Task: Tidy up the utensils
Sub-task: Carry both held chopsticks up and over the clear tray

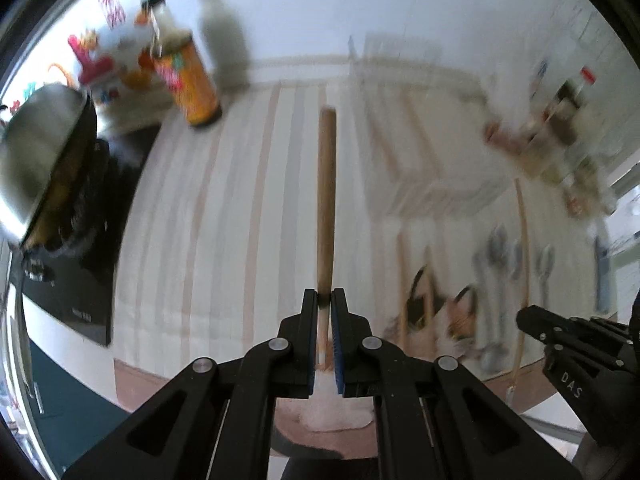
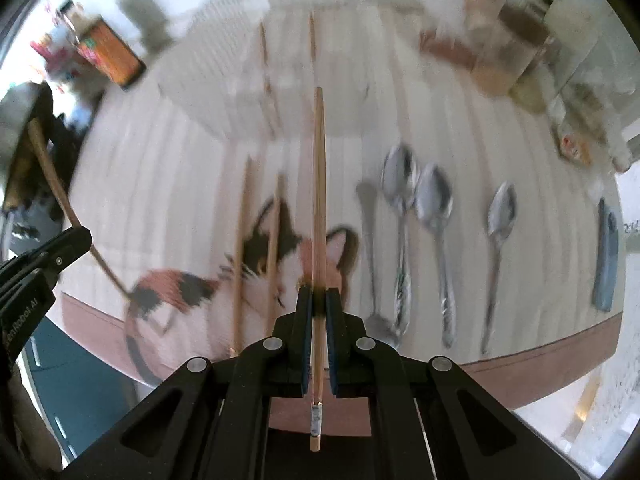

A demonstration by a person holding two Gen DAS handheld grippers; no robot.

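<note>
My left gripper [image 1: 325, 294] is shut on a wooden chopstick [image 1: 326, 200] that points forward, held above the striped cloth. My right gripper [image 2: 319, 290] is shut on a second wooden chopstick [image 2: 319, 184], also raised and pointing forward. Two more chopsticks [image 2: 256, 240] lie on the cloth over a printed cat. Three metal spoons [image 2: 434, 216] lie in a row to the right of them. A clear utensil tray [image 2: 224, 92] with chopsticks in it stands further back. The left gripper and its chopstick show at the left edge of the right wrist view [image 2: 44, 256].
A black stove [image 1: 80, 208] with a metal pot [image 1: 36, 152] is at the left. An orange bottle [image 1: 192, 80] stands at the back left. Jars and bottles [image 2: 520, 40] crowd the back right. A blue object [image 2: 606, 252] lies at the right. The table's front edge [image 2: 520, 360] is close.
</note>
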